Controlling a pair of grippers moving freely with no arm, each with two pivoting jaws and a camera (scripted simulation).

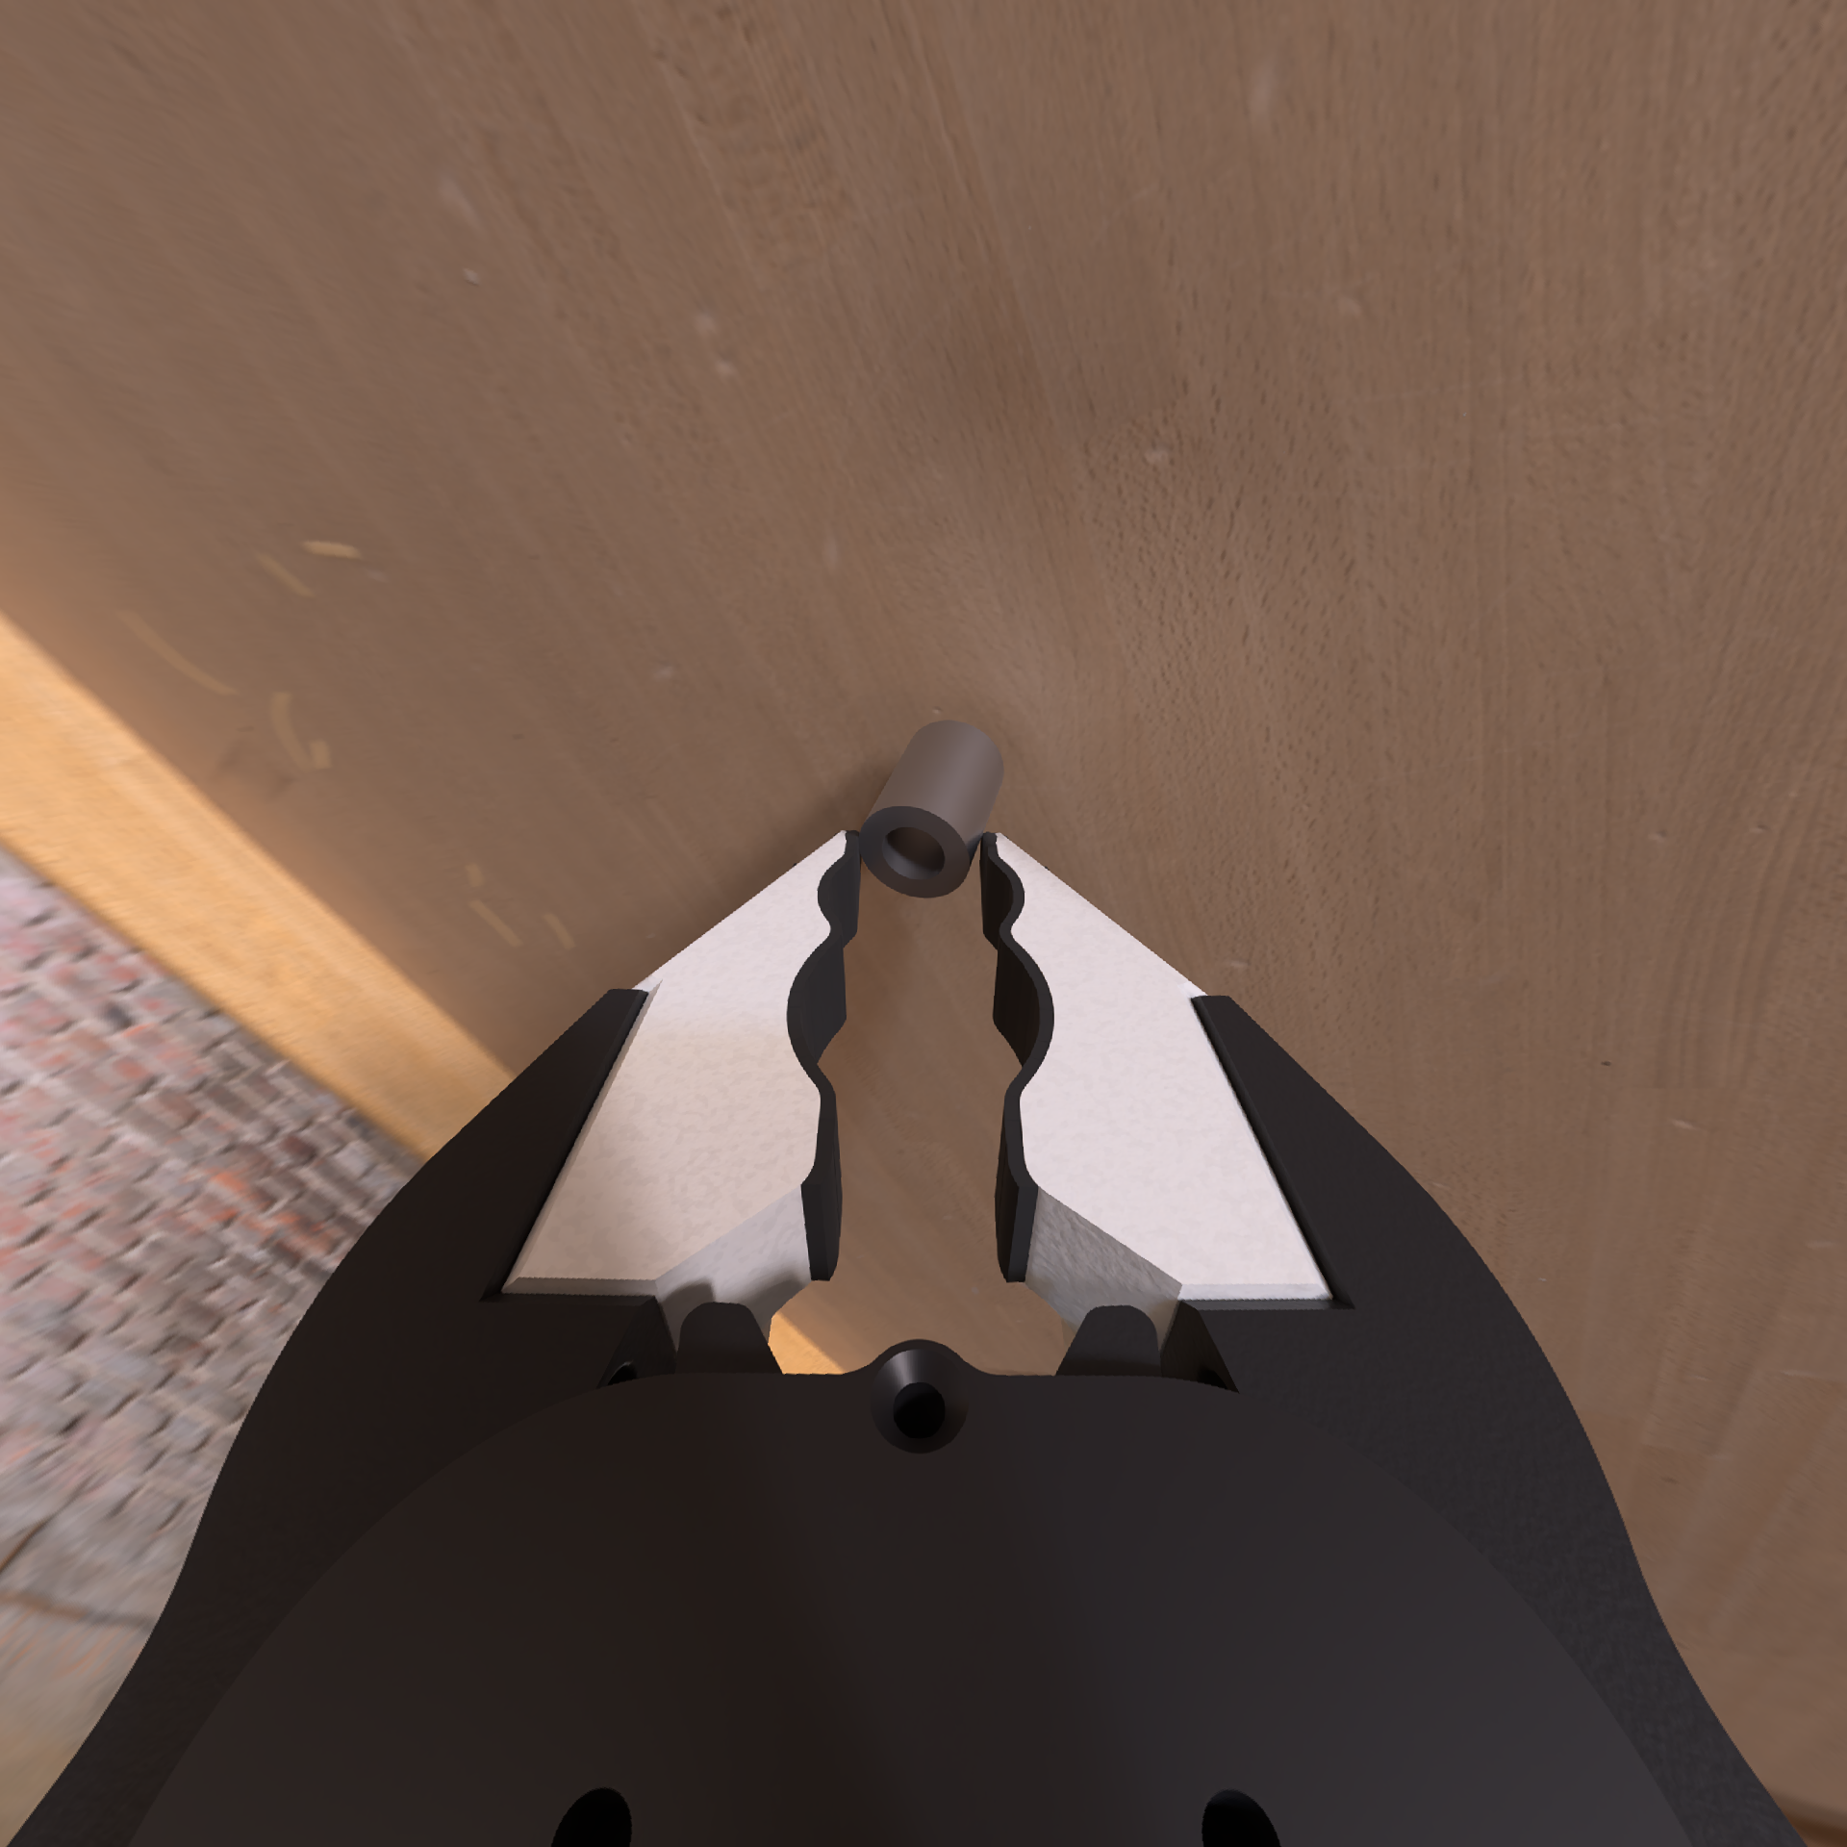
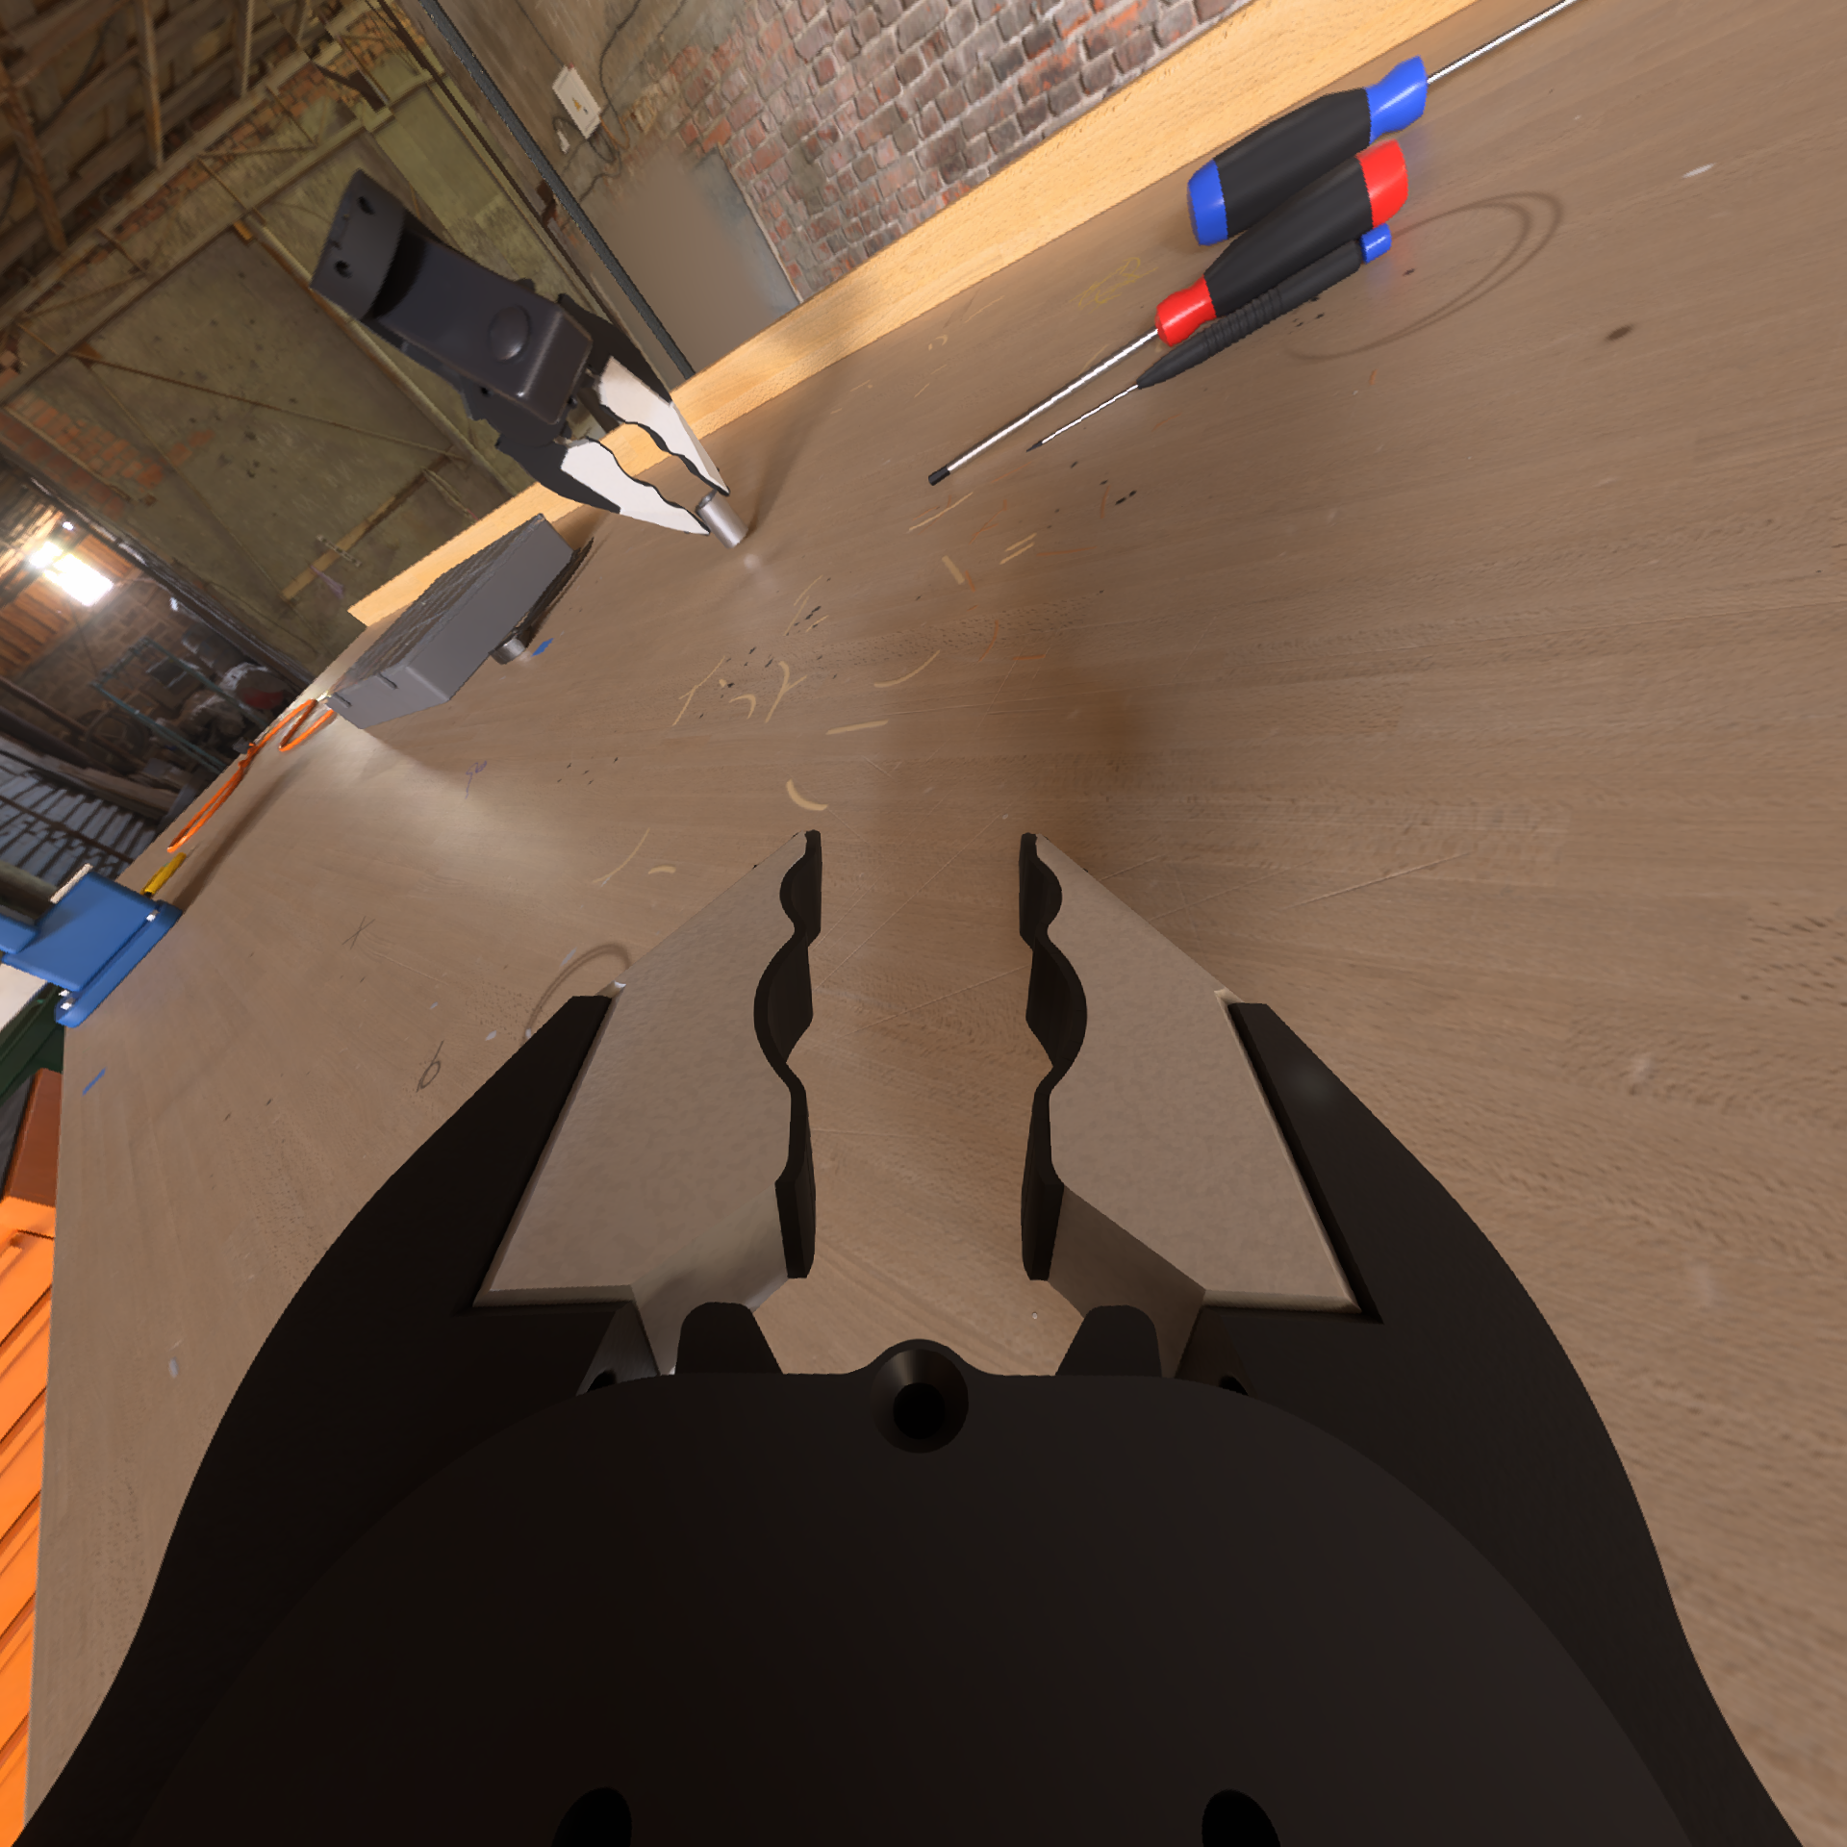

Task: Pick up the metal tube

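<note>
We have the metal tube pinched between our left gripper fingertips, its far end down at the table. Our right gripper hovers with fingers parted around nothing, screwdrivers well ahead to their right, a grey box ahead-left.

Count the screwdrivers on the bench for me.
3, lying together at the far right of the bench in the right wrist view: blue-handled screwdriver, red-handled screwdriver touching it, and slim black precision screwdriver alongside. None shows elsewhere.
</note>
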